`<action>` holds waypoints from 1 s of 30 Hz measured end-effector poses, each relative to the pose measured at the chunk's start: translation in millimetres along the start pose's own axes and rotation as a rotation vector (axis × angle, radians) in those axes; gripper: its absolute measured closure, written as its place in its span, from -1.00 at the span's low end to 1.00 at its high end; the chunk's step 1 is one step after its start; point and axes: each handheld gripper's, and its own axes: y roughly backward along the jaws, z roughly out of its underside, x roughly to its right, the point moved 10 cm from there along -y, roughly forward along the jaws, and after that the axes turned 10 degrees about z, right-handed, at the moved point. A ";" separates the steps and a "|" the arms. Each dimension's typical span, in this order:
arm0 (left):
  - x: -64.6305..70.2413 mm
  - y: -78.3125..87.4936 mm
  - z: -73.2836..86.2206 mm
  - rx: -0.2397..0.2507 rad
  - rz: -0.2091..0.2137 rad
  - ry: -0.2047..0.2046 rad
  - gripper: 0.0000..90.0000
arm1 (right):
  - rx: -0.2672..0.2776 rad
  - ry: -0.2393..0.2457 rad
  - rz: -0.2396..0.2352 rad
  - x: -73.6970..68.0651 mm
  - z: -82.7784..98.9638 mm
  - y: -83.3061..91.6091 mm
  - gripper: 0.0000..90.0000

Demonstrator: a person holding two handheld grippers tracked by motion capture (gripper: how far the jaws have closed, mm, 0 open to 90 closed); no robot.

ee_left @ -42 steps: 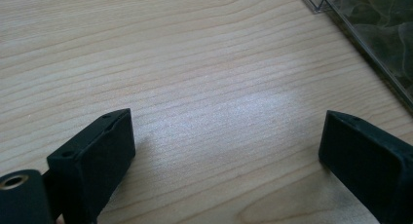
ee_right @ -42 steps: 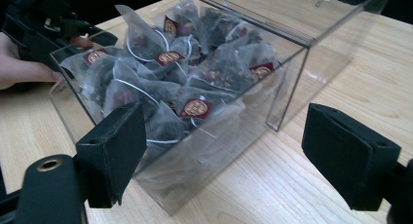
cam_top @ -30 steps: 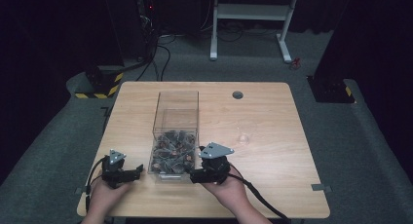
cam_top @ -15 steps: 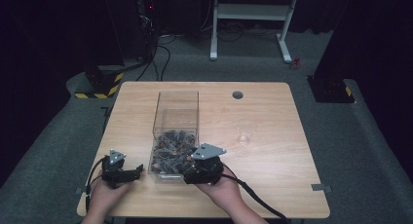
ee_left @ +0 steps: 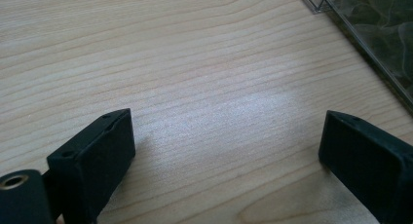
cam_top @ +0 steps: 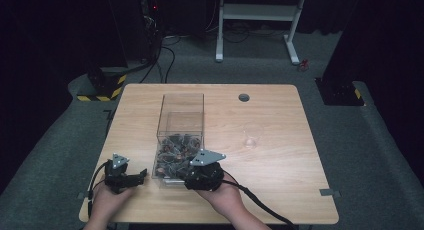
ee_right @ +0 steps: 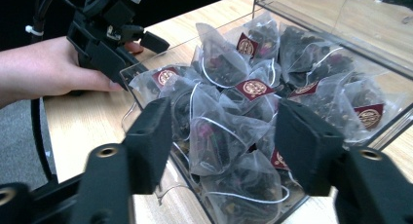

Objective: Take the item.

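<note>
- Right gripper [ee_right: 224, 136]: dipped into the near end of the clear box [cam_top: 181, 110]; jaws have just been closing, flanking one tea bag [ee_right: 219, 139] atop the heap; pads not yet pressing, so nothing is pinched.
- Left gripper [cam_top: 131, 178]: rests on the table [cam_top: 280, 160] just left of the box; jaws spread, empty; likely parked clear.
- Plastic cup [cam_top: 252, 135]: stands right of the box, probably the bag's destination.

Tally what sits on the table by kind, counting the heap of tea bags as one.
Clear box: 1
Heap of tea bags: 1
Clear cup: 1
Total: 3
</note>
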 end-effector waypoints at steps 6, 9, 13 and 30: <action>0.0 0.0 0.0 0.000 0.000 0.000 -0.86 | -0.018 -0.004 0.002 -1.6 3.4 -3.1 0.19; 0.0 0.0 0.0 0.000 0.000 0.000 -0.86 | -0.028 -0.006 0.000 -2.0 4.9 -4.1 0.29; 0.0 0.0 0.0 0.000 0.000 0.000 -0.86 | -0.039 -0.005 -0.003 -2.2 6.7 -5.0 0.36; -0.1 0.1 0.1 -0.001 -0.001 0.000 -0.86 | -0.067 0.003 -0.014 -5.0 14.2 -6.4 0.98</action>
